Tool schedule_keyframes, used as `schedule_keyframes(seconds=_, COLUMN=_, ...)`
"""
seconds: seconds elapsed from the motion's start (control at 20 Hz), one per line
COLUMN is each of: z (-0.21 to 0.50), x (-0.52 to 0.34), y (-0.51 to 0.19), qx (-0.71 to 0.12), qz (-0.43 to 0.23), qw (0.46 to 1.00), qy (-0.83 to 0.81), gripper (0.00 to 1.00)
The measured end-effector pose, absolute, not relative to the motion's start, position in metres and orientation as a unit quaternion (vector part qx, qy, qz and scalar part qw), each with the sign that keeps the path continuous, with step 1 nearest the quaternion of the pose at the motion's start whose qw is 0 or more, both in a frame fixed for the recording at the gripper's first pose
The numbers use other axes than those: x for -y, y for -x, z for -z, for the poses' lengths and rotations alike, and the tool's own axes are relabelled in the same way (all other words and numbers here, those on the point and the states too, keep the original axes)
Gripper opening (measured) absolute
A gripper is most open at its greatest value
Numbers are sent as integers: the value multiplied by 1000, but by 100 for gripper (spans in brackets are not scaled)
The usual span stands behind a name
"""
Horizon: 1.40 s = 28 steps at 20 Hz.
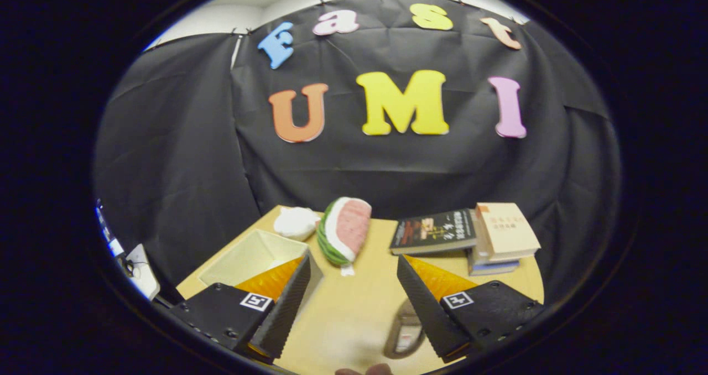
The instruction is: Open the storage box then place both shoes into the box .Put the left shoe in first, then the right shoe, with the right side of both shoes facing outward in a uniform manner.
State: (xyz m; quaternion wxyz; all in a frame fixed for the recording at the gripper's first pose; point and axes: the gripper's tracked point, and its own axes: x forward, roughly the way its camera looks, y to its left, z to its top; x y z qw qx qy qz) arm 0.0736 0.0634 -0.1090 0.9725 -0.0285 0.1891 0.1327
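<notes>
Beside the lidless storage box (251, 256), the gripper (354, 303) hovers spread wide and empty, a shoe (402, 336) below, likely for pickup.

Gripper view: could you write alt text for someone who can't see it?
An open claw hovers over a tan table, holding nothing. Beyond its fingers sit an open cream box, a watermelon-slice plush, a white plush and stacked books.

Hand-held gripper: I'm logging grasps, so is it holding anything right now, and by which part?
Nothing is held. The hand-held gripper is open, with only bare table between its fingers.
</notes>
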Motion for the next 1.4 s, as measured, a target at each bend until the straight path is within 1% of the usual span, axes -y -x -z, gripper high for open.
schedule_keyframes(seconds=0.15, z=163, x=-14, y=-71, qx=-279, qz=-108, qw=954, qy=11, gripper=96)
schedule_keyframes(seconds=0.3, z=218, x=24, y=-70, qx=-364, qz=-66, qw=929, qy=1, gripper=96)
schedule_keyframes(seconds=0.5, z=281, x=47, y=-77, qx=-440, qz=-54, qw=896, qy=28, gripper=96)
schedule_keyframes(seconds=0.6, z=308, x=47, y=-84, qx=-473, qz=-64, qw=879, qy=21, gripper=95)
schedule_keyframes(seconds=0.65, z=318, x=44, y=-88, qx=-485, qz=-72, qw=872, qy=15, gripper=92)
schedule_keyframes(seconds=0.7, z=326, x=44, y=-92, qx=-497, qz=-74, qw=865, qy=14, gripper=81)
schedule_keyframes(seconds=0.75, z=334, x=46, y=-95, qx=-510, qz=-70, qw=857, qy=15, gripper=79)
schedule_keyframes(seconds=0.95, z=354, x=57, y=-101, qx=-539, qz=-40, qw=841, qy=-12, gripper=44)
schedule_keyframes(seconds=1.05, z=359, x=56, y=-101, qx=-548, qz=-38, qw=835, qy=-36, gripper=26)
schedule_keyframes(seconds=1.1, z=353, x=60, y=-93, qx=-553, qz=-32, qw=831, qy=-40, gripper=26)
schedule_keyframes(seconds=1.15, z=369, x=61, y=-103, qx=-551, qz=-22, qw=832, qy=-56, gripper=13)
schedule_keyframes(seconds=1.2, z=361, x=58, y=-100, qx=-556, qz=-21, qw=829, qy=-65, gripper=0)
schedule_keyframes(seconds=1.4, z=354, x=46, y=-91, qx=-559, qz=-18, qw=818, qy=-133, gripper=0)
